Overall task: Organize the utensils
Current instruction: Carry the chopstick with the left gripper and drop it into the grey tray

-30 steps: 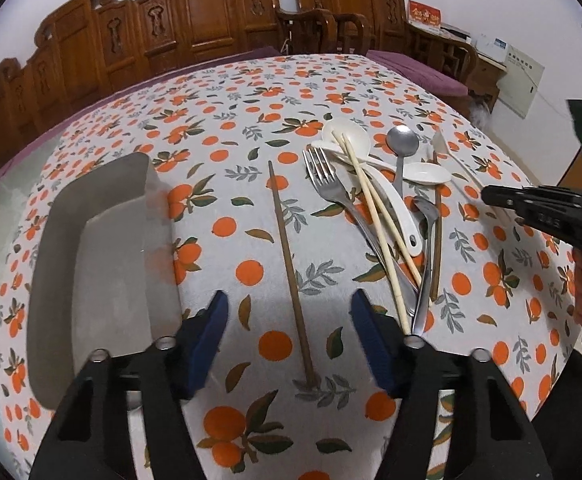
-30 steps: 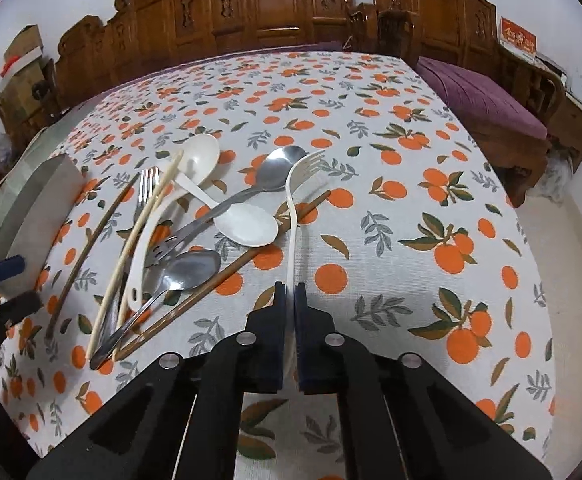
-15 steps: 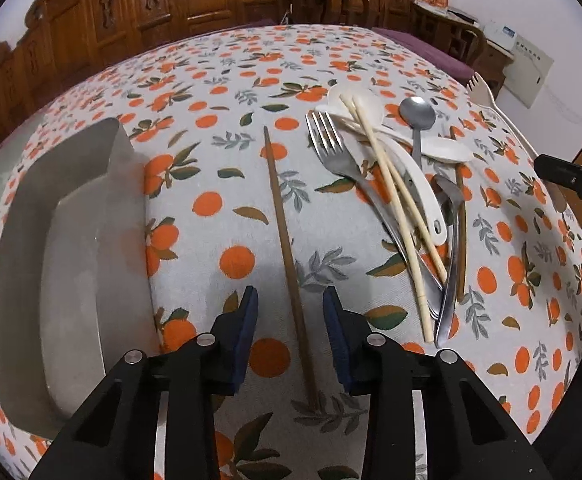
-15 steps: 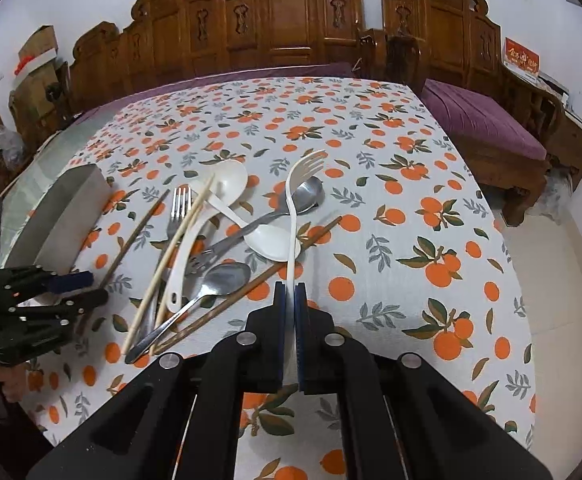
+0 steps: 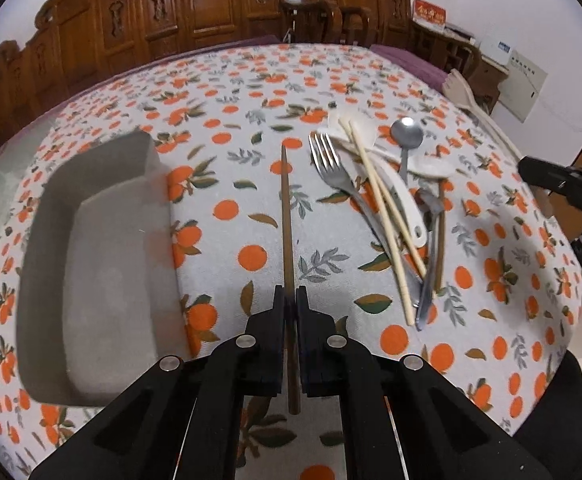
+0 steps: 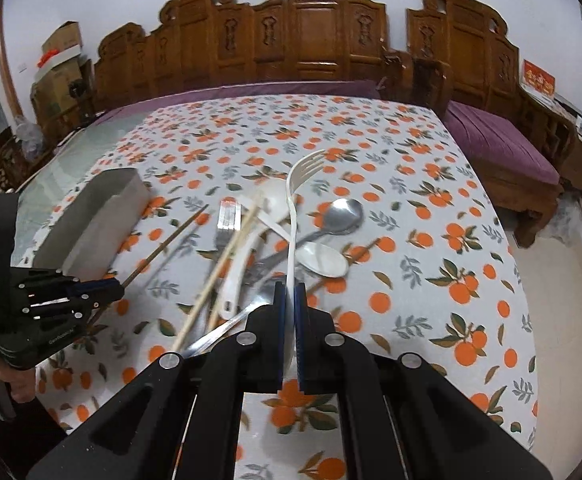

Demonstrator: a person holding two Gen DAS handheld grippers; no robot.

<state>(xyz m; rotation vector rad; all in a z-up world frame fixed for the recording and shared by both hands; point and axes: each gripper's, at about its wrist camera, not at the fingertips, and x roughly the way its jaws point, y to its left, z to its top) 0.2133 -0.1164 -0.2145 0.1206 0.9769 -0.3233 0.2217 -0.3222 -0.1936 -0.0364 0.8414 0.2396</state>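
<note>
My left gripper (image 5: 290, 296) is shut on a dark brown chopstick (image 5: 285, 216) that points away across the orange-print tablecloth. A grey rectangular tray (image 5: 91, 264) lies just left of it. My right gripper (image 6: 290, 292) is shut on a white plastic fork (image 6: 295, 200) and holds it above the utensil pile. The pile holds a metal fork (image 5: 331, 168), pale chopsticks (image 5: 379, 204), a white ladle spoon (image 5: 403, 200), a metal spoon (image 5: 407, 136) and a second brown chopstick (image 5: 439, 236). The left gripper also shows in the right wrist view (image 6: 103, 290).
The table's (image 6: 471, 240) right edge drops to a floor. Carved wooden chairs (image 6: 315, 32) and a purple-cushioned bench (image 6: 499, 148) ring the table. The right gripper shows at the right edge of the left wrist view (image 5: 531, 170), holding the white fork (image 5: 467, 100) aloft.
My left gripper has closed from wide open onto the brown chopstick. My right gripper has lifted the white fork off the table and raised it above the pile.
</note>
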